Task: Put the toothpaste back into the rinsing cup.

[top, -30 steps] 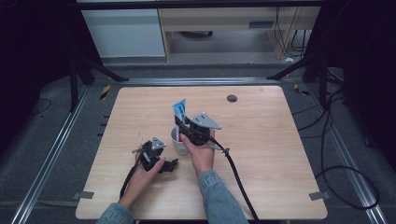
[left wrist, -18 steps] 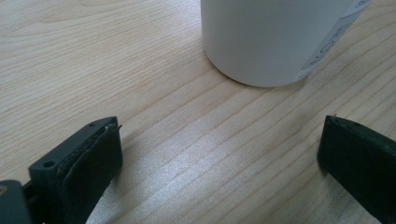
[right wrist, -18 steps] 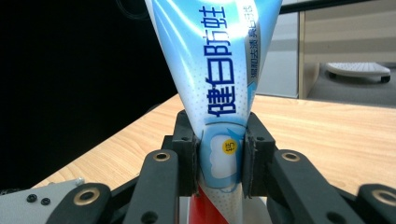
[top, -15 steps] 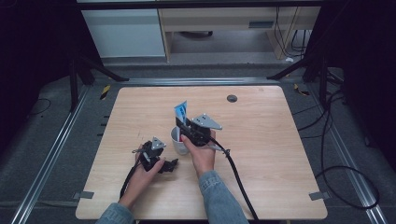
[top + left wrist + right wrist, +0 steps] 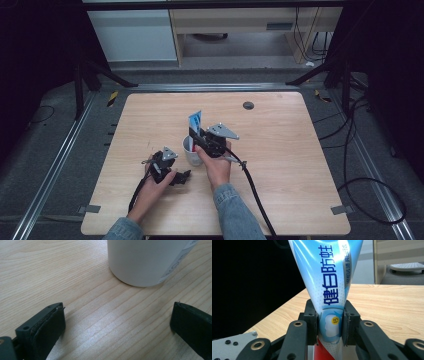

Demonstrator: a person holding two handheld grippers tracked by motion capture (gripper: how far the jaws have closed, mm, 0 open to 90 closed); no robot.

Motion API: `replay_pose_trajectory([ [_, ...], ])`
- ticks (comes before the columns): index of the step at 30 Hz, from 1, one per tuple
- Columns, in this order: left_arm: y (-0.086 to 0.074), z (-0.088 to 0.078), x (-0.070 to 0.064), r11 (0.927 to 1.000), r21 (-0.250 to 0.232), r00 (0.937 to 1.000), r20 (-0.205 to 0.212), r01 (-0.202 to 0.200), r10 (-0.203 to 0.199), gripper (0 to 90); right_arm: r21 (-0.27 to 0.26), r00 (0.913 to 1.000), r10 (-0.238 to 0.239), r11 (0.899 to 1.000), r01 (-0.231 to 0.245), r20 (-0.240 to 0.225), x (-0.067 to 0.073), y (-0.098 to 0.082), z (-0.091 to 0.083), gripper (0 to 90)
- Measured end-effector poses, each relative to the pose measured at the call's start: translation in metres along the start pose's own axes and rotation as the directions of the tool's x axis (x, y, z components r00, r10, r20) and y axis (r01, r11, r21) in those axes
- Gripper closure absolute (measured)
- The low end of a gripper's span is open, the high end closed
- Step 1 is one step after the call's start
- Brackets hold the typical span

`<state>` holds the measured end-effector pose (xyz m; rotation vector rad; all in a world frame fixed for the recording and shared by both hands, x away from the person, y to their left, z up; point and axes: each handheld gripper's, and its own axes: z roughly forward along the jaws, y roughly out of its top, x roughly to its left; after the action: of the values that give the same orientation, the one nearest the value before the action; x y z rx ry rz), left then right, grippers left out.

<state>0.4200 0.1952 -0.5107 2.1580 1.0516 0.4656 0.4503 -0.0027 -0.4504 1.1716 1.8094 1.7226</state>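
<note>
Black right hand-held gripper (image 5: 329, 325) clamped on upright toothpaste tube (image 5: 329, 277) over cup (image 5: 190, 150); left hand-held gripper (image 5: 117, 322) spread, low on table (image 5: 50, 270).

Glossy plastic tube (image 5: 329, 285), matt wood table (image 5: 300, 150)

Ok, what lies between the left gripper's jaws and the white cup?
Nothing but bare wooden table. In the left gripper view, the left gripper stands open, short of the white cup, with bare wood between them.

Nothing visible has changed: the right tool (image 5: 196, 139) still clamps the toothpaste tube (image 5: 195, 121)
</note>
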Motion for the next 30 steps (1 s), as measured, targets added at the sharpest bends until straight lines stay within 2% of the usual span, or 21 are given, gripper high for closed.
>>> replay_pose_trajectory([
  [14, 0.000, 0.000, 0.000, 1.0000, 0.000, 1.0000, 0.000, 0.000, 0.000, 0.0, 0.041, 0.9998, 0.006, 0.999, -0.007, 0.019, -0.007, 0.006, -0.004, 67.4],
  [24, 0.000, 0.000, 0.000, 1.0000, 0.000, 1.0000, 0.000, 0.000, 0.000, 0.0, 0.061, 0.9995, 0.020, 0.998, -0.021, 0.023, -0.012, 0.009, -0.008, 61.4],
  [30, 0.000, 0.000, 0.000, 1.0000, 0.000, 1.0000, 0.000, 0.000, 0.000, 0.0, 0.072, 0.9995, 0.006, 0.997, -0.008, 0.030, -0.012, 0.010, -0.008, 59.0],
])
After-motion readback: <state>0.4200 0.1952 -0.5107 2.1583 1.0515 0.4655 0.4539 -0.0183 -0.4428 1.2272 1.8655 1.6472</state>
